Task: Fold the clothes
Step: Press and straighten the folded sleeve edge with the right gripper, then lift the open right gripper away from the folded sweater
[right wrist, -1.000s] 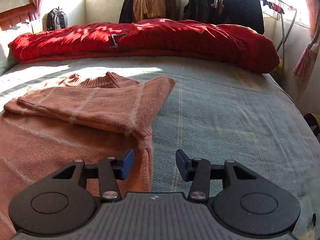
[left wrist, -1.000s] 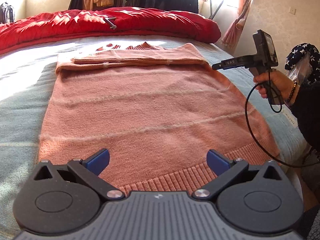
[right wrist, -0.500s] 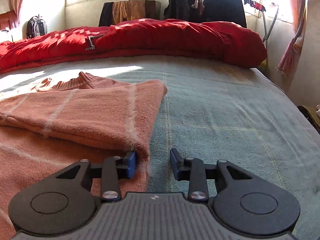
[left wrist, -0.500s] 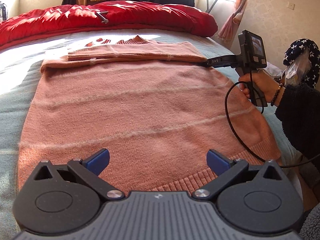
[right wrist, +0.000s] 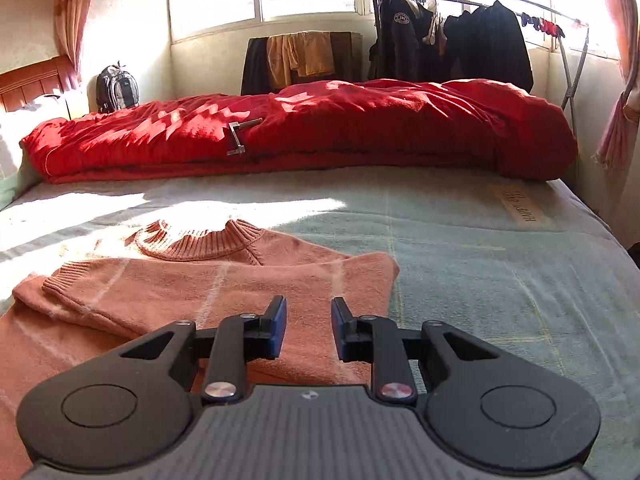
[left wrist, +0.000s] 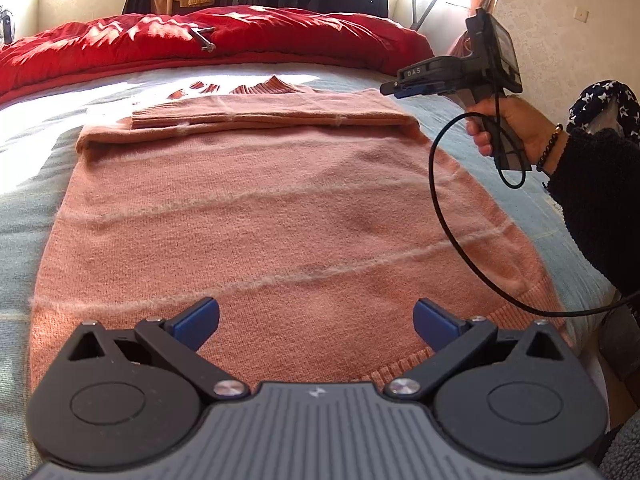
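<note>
Across the middle of the bed [right wrist: 480, 248] lies the sweater [left wrist: 260, 216], sleeves folded; the left gripper [left wrist: 316, 320] gapes above its hem, the right gripper [right wrist: 308, 328] is closing on nothing, so grabbing the hem seems next.

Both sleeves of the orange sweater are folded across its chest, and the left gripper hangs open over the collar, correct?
Not the collar. The left wrist view shows the left gripper hanging open over the ribbed hem of the orange sweater; the collar lies at the far end. The sleeves are folded across the chest.
</note>
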{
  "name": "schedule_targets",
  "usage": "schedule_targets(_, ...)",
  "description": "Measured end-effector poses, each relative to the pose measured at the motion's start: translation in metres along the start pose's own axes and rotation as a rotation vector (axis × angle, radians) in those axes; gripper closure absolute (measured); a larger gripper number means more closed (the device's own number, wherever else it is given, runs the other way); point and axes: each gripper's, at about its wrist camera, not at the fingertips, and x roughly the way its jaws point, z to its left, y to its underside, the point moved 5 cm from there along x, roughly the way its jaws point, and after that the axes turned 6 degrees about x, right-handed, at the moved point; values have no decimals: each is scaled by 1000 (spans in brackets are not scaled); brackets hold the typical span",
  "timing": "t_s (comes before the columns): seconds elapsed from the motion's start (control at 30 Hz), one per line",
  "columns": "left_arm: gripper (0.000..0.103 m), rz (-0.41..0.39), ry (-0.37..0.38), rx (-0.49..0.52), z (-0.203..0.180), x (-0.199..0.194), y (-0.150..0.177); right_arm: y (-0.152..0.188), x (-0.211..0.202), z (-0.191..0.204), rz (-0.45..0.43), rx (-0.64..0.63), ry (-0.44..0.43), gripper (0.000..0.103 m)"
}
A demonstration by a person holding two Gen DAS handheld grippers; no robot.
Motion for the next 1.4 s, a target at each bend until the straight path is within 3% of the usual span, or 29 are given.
schedule_targets(0.1,1,-19,-8,-5,5,0,-4,15,32,-10,72,-9,56,84)
schedule_targets(0.27,1,-37,16,-33,10,5,-5,33,30,-41,82,0,110,83)
schedule_targets(0.47,1,-43,34,-4,5,14,-12,0,14,-43,39,58,68,83)
schedule_targets(0.6,1,-36,8,8,8,22,-16,-15,37,-26,58,49,26,81)
schedule_targets(0.73,1,-31,16,-13,14,28,-15,-9,82,-31,128,32,98,82)
schedule_targets(0.8,1,-24,10,-19,18,30,-14,-10,92,-37,124,65,90,82)
schedule_targets(0.93,1,-29,11,-38,25,31,-11,-29,90,-50,101,201,55,81)
schedule_targets(1.03,1,-35,18,-50,28,32,-9,-43,83,-49,64,213,44,78)
schedule_targets(1.2,1,-31,22,-47,30,33,-7,-31,115,-58,158,220,114,81)
schedule_targets(1.3,1,-32,24,-49,33,32,-5,-35,116,-64,143,287,103,80)
schedule_targets(1.4,1,-42,22,-65,36,30,-3,-45,103,-61,139,310,106,71)
